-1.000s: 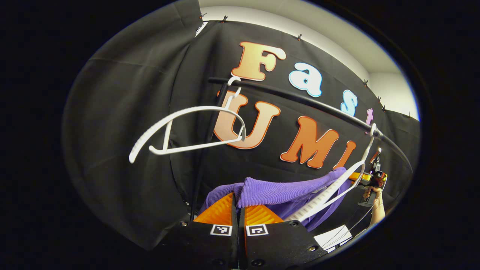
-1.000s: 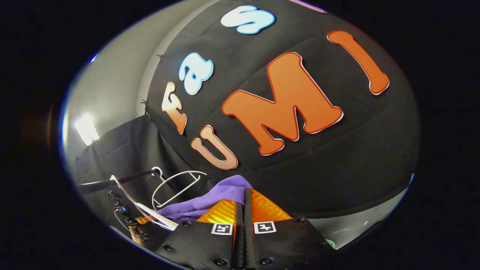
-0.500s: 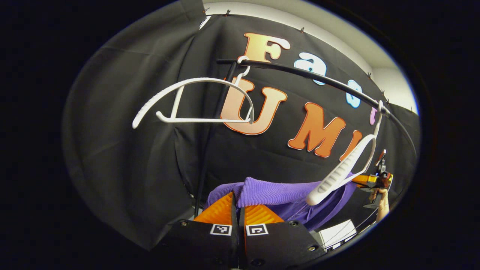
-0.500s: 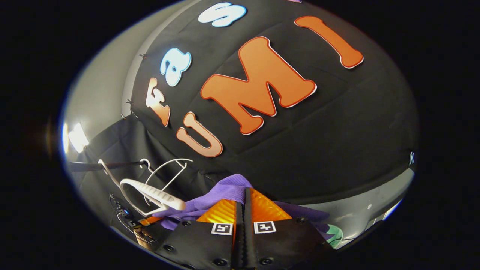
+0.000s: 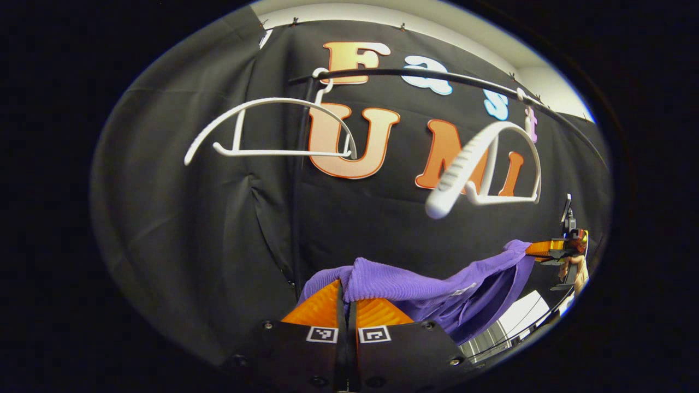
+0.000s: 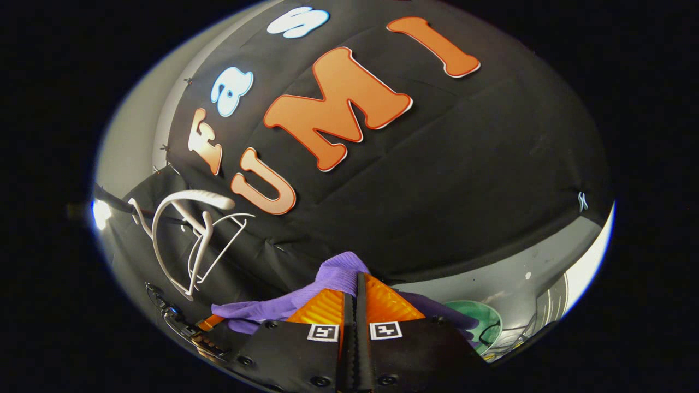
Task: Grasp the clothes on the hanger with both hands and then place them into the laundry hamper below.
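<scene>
A purple ribbed garment (image 5: 415,284) hangs stretched between my two grippers, below the black rail (image 5: 437,79). My left gripper (image 5: 345,288) is shut on one end of it. The cloth runs right to my right gripper (image 5: 551,248), held by a hand. In the right gripper view my right gripper (image 6: 357,279) is shut on a purple fold (image 6: 338,270), and the garment trails left to my left gripper (image 6: 205,325). Two bare white hangers hang on the rail: one at the left (image 5: 273,125), one tilted at the right (image 5: 486,164). A wire hamper rim (image 5: 510,333) shows low at the right.
The rail's black upright post (image 5: 297,180) stands just behind my left gripper. In the right gripper view both hangers (image 6: 183,234) sit at the left. A green round thing (image 6: 472,316) lies on the grey floor, beside wire bars (image 6: 516,338) at the lower right.
The garment has slid off the right hanger, which has swung up and now hangs bare. Both grippers have moved down with the cloth held between them.
</scene>
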Demonstrator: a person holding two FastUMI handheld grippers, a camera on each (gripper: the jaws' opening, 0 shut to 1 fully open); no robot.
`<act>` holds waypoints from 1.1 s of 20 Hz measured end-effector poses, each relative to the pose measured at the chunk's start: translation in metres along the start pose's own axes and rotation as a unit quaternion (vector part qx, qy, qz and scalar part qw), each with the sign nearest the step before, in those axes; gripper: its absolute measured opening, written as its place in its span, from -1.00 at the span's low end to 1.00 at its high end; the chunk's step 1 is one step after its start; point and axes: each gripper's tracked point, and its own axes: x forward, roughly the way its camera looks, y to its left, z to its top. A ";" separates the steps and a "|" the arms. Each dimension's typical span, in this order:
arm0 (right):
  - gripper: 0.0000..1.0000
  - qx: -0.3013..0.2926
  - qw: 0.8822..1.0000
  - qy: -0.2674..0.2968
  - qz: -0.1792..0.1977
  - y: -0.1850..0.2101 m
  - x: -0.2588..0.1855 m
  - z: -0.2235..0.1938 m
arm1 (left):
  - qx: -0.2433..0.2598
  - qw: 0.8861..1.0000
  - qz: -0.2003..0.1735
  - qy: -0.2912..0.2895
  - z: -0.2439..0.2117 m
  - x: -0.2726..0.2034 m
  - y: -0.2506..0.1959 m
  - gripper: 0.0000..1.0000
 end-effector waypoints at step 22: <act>-0.86 0.005 0.996 -0.012 -0.090 -0.021 -0.052 -0.111 | 0.003 0.959 -0.264 0.106 -0.068 0.060 -0.253 -0.99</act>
